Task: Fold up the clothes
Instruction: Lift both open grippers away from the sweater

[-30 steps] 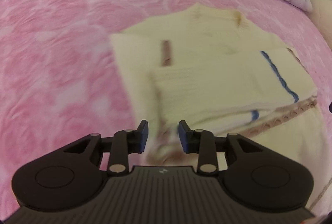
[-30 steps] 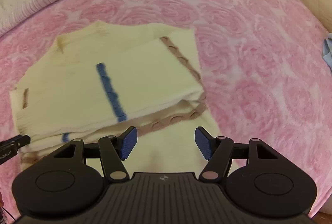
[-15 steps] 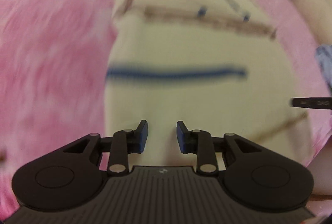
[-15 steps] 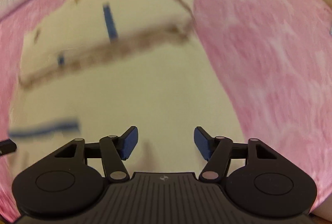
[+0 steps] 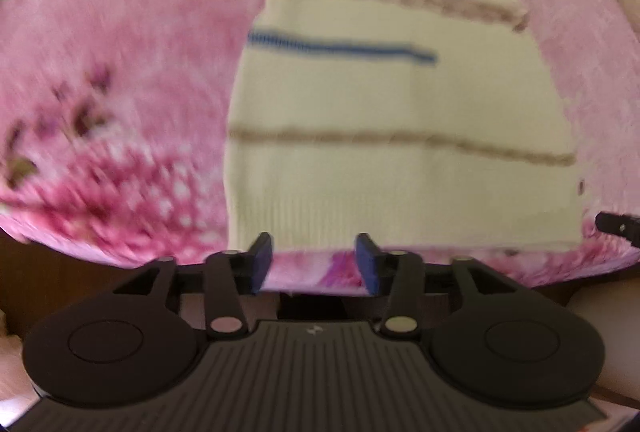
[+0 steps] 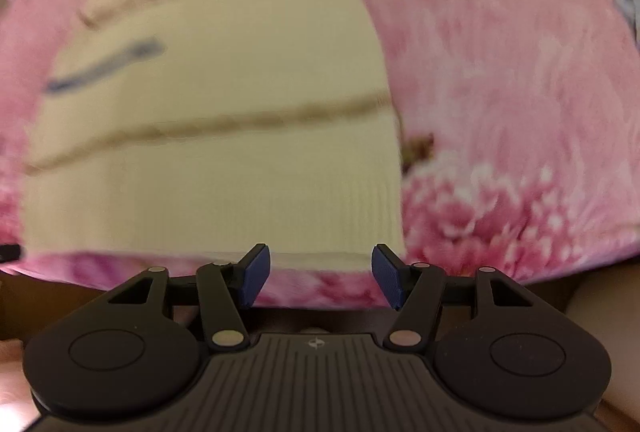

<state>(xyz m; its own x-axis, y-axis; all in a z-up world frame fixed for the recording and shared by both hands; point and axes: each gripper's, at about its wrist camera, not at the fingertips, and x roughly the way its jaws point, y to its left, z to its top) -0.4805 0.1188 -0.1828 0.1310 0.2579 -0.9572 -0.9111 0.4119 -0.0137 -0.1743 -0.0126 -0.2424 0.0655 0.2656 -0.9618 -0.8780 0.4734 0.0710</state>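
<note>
1. A cream sweater lies partly folded on the pink bed cover, filling the frame's centre.
2. The left claw gapes apart, empty, at the sweater's near hem.
3. The right claw is likewise apart, empty.

ribbed cream knit sweater on a fuzzy pink floral blanket; matt black plastic tongs with blue pads.

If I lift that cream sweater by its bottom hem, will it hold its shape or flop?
The sweater is soft ribbed knit lying in flat folded layers, so it will probably droop and unfold. Likely light. The fuzzy pink blanket may drag on it slightly.
</note>
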